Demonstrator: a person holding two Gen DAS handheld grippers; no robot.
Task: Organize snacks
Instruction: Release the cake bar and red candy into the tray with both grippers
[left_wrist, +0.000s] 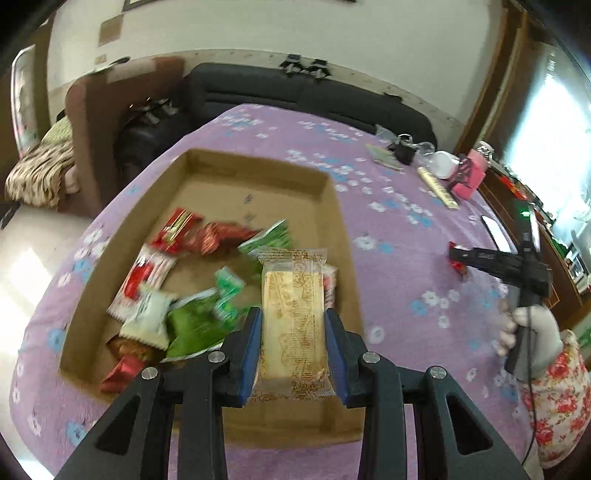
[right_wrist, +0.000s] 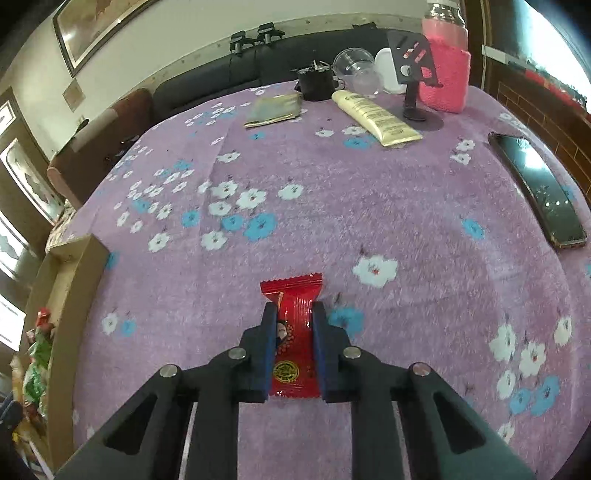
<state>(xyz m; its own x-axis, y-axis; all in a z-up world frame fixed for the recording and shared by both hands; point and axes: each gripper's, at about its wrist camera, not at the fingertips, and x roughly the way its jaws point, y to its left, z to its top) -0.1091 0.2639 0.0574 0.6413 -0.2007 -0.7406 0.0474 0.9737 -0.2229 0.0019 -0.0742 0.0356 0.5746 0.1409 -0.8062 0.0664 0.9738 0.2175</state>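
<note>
Left gripper (left_wrist: 293, 350) clamped on pale wafer packet (left_wrist: 293, 317), long axis toward twelve o'clock, over cardboard box (left_wrist: 334, 206). Right gripper (right_wrist: 294, 345) closed on red candy (right_wrist: 293, 332), box at nine o'clock.

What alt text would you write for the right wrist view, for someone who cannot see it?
A hand-held gripper is shut on a red candy wrapper lying on a purple flowered tablecloth. A cardboard box edge shows at the left; a cream tube, a phone and a pink-sleeved bottle sit farther back.
</note>
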